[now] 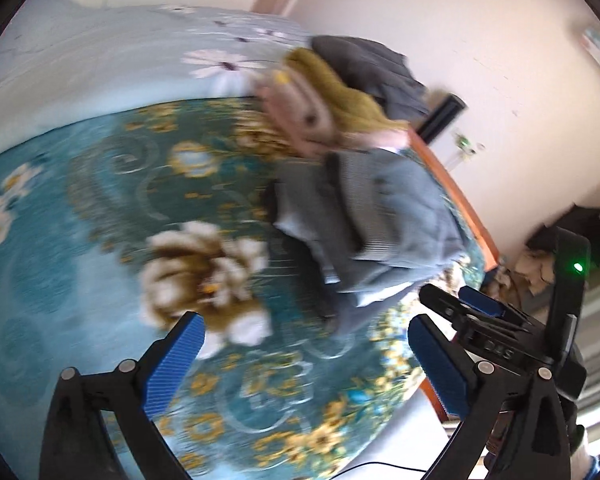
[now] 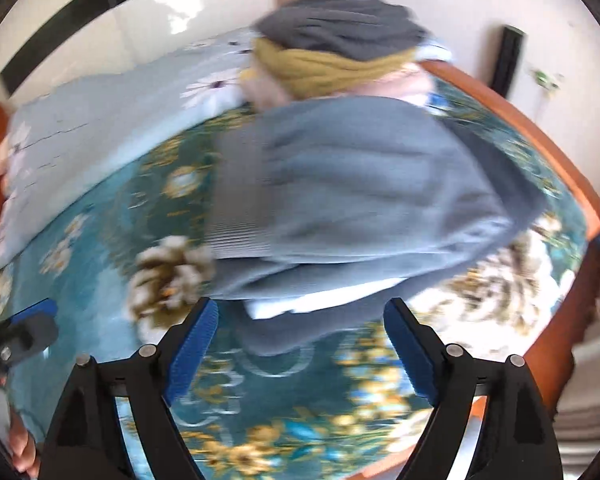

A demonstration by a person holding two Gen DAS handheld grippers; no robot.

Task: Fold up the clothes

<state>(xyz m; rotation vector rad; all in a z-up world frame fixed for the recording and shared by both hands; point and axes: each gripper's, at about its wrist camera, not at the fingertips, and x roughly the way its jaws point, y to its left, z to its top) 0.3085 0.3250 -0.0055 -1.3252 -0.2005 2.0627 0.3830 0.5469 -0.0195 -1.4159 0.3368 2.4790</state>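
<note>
A grey sweater (image 2: 360,192) lies folded on the teal floral bedspread (image 2: 100,248); it also shows in the left wrist view (image 1: 372,224). Behind it lies a pile of clothes: an olive knit (image 2: 324,66), a dark grey garment (image 2: 340,24) and a pink one (image 1: 300,112). My left gripper (image 1: 304,344) is open and empty, above the bedspread short of the sweater. My right gripper (image 2: 300,332) is open and empty, just before the sweater's near edge. Both views are motion-blurred.
A pale blue flowered quilt (image 1: 100,64) lies at the back left. An orange wooden bed frame (image 2: 540,148) edges the right side. The right gripper (image 1: 484,320) shows at the right of the left wrist view. A white wall stands behind.
</note>
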